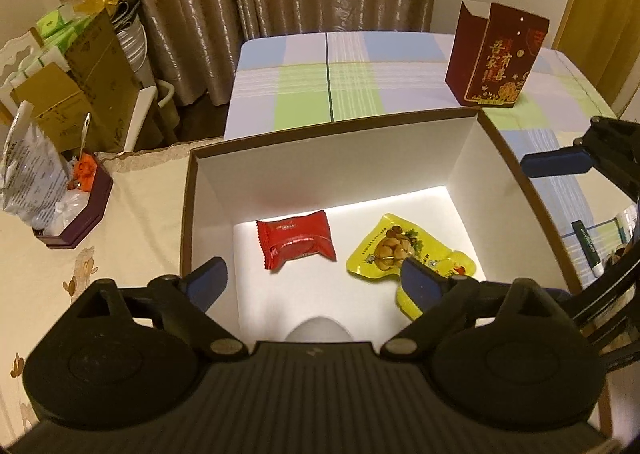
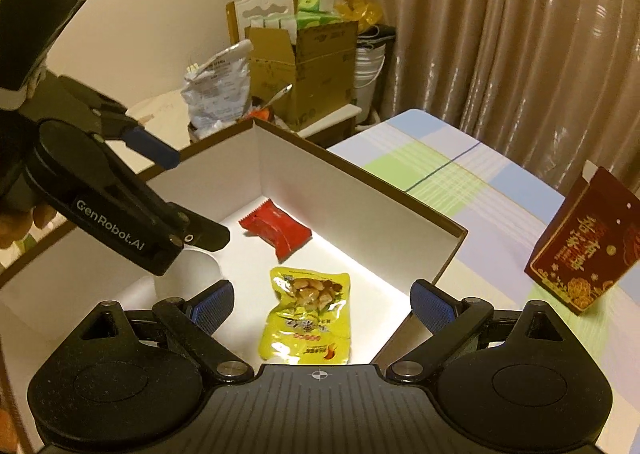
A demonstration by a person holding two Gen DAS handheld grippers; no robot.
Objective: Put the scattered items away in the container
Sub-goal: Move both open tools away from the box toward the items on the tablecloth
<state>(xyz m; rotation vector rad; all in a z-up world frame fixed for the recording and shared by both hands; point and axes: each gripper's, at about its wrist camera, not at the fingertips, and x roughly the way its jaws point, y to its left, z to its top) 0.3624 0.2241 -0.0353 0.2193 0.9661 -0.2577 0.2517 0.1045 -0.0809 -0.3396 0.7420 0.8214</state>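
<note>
A white box with a brown rim [image 1: 332, 158] [image 2: 360, 190] stands on the table. Inside lie a red snack packet [image 1: 296, 244] [image 2: 276, 232] and a yellow snack pouch [image 1: 394, 248] [image 2: 308, 318]. A white rounded object [image 1: 318, 330] [image 2: 196, 274] sits at the box's near side, mostly hidden. My left gripper [image 1: 316, 280] is open and empty above the box interior; it also shows in the right wrist view [image 2: 172, 190]. My right gripper [image 2: 322, 300] is open and empty above the yellow pouch; one of its fingers [image 1: 556, 164] shows at the right edge of the left wrist view.
A dark red printed carton [image 1: 496, 58] [image 2: 584, 250] stands on the checked tablecloth beyond the box. A purple tray with bags [image 1: 68, 198] sits left of the box. Cardboard boxes [image 2: 304, 66] and curtains stand behind. A green tube [image 1: 586, 246] lies at the right.
</note>
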